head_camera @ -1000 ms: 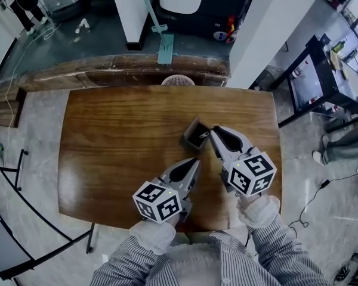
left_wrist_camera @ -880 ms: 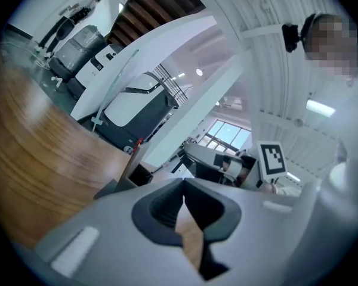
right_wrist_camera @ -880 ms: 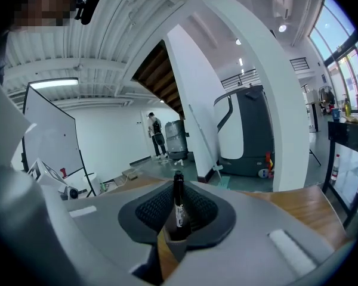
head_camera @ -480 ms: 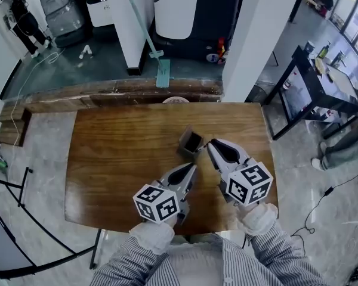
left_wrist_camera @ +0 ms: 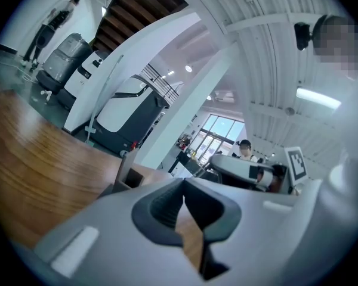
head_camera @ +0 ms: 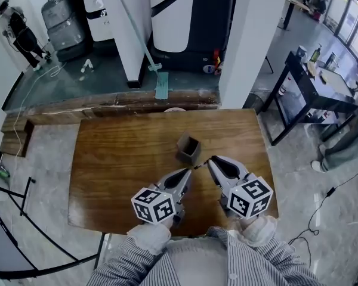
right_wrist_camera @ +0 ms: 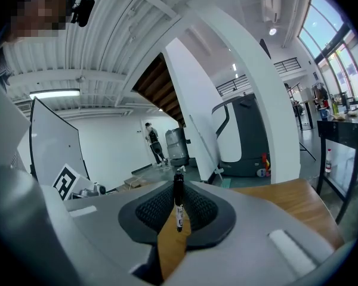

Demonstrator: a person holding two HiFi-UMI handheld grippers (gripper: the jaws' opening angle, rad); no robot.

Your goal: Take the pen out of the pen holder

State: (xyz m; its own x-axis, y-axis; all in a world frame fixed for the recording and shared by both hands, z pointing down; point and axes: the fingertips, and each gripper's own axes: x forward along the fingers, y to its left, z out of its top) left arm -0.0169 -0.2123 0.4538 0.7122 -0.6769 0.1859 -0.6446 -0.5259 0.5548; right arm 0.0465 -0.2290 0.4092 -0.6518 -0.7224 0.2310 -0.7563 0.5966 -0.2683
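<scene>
Right gripper [head_camera: 207, 161] fingers pinch the pen [right_wrist_camera: 178, 202]; left gripper [head_camera: 187, 172] fingers closed, empty; pen holder [head_camera: 189, 149] just ahead

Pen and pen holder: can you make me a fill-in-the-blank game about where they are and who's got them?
The right gripper is shut on the pen, so the pen is ____ of the pen holder.
The left gripper holds ____.
The pen holder stands on the table, and ____ gripper touches it.
Missing words: out; nothing; neither.
</scene>
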